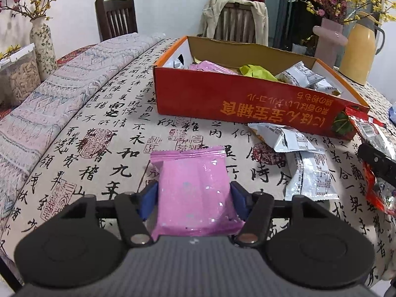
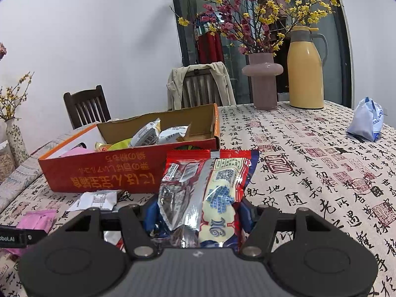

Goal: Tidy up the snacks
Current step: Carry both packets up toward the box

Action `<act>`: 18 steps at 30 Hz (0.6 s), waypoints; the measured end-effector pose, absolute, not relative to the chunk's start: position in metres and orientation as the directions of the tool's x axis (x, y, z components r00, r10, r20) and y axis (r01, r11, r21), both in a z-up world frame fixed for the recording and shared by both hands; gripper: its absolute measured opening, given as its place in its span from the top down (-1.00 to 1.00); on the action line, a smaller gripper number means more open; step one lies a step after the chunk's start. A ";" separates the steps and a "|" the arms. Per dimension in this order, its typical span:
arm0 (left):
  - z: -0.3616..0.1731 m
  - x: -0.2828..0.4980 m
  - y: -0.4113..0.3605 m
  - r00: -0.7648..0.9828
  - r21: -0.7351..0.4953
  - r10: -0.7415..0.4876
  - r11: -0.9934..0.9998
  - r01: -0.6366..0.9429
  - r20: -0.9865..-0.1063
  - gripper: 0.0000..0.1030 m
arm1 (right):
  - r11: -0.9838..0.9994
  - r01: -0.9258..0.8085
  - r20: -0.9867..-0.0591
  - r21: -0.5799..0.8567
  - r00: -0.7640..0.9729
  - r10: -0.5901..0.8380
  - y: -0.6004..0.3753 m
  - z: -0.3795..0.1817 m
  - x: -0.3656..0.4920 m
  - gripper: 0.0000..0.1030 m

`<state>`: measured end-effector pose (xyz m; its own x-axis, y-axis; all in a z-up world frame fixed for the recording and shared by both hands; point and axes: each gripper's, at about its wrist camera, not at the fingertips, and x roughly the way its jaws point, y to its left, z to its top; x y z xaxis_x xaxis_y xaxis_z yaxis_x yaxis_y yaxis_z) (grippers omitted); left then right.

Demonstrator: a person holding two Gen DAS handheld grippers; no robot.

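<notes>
Left gripper point(image 1: 194, 195) clamped on the pink pack point(image 1: 195, 190): blue pads point(image 1: 148, 201) press both its side edges. The pack's long axis runs along the fingers, away from the camera, crimped end pointing at the orange box point(image 1: 247, 104), rear end tucked back toward the gripper body. The pack sits just above the tablecloth point(image 1: 111, 128); cannot tell if its far end touches the cloth. Right gripper point(image 2: 198, 212) clenched on the red pack point(image 2: 210, 188), foil and red wrapper squeezed and crumpled between the pads. That pack stands roughly upright in the right wrist view, long axis along the fingers, sealed top edge up and pointing away, toward the right end of the box point(image 2: 128, 170); printed back seam faces the camera. From the left wrist view the red pack point(image 1: 371, 133) shows at the right edge, near the box's near right corner. The box lies open-topped on the table, long side toward both cameras, print upside down; inside are a pink pack, a green wrapper point(image 1: 257, 71) and white packs point(image 1: 299, 74). Two more white packs point(image 1: 289, 138) lie loose on the cloth just in front of the box, between the two grippers. Pink vase point(image 2: 262, 79) and yellow jug point(image 2: 305, 66) stand at the far edge, well apart from the box; a blue-white bag point(image 2: 366, 118) lies far right.
</notes>
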<state>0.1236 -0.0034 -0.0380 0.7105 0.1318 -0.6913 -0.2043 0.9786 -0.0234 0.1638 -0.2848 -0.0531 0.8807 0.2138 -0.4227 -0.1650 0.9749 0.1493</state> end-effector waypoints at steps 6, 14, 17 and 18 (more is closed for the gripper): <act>-0.037 0.120 0.003 0.723 -0.035 0.124 0.979 -0.201 -0.680 -0.22 | 0.975 -0.169 -0.420 0.147 0.881 0.216 -0.284 -0.053 0.163 -0.20; -0.022 0.114 0.004 0.770 -0.049 0.100 0.984 -0.169 -0.631 -0.22 | 0.974 -0.165 -0.387 0.158 0.897 0.215 -0.288 -0.053 0.157 -0.20; -0.011 0.112 0.003 0.797 -0.054 0.087 0.987 -0.148 -0.598 -0.22 | 0.975 -0.163 -0.380 0.154 0.901 0.211 -0.288 -0.051 0.155 -0.20; -0.008 0.112 0.002 0.804 -0.053 0.086 0.988 -0.144 -0.588 -0.22 | 0.974 -0.165 -0.376 0.154 0.902 0.212 -0.288 -0.049 0.153 -0.20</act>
<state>0.1122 0.0019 -0.0080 0.8045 0.0859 -0.5877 -0.1443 0.9881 -0.0530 0.1535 -0.2881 -0.0495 0.9018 0.2124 -0.3764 -0.1651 0.9742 0.1540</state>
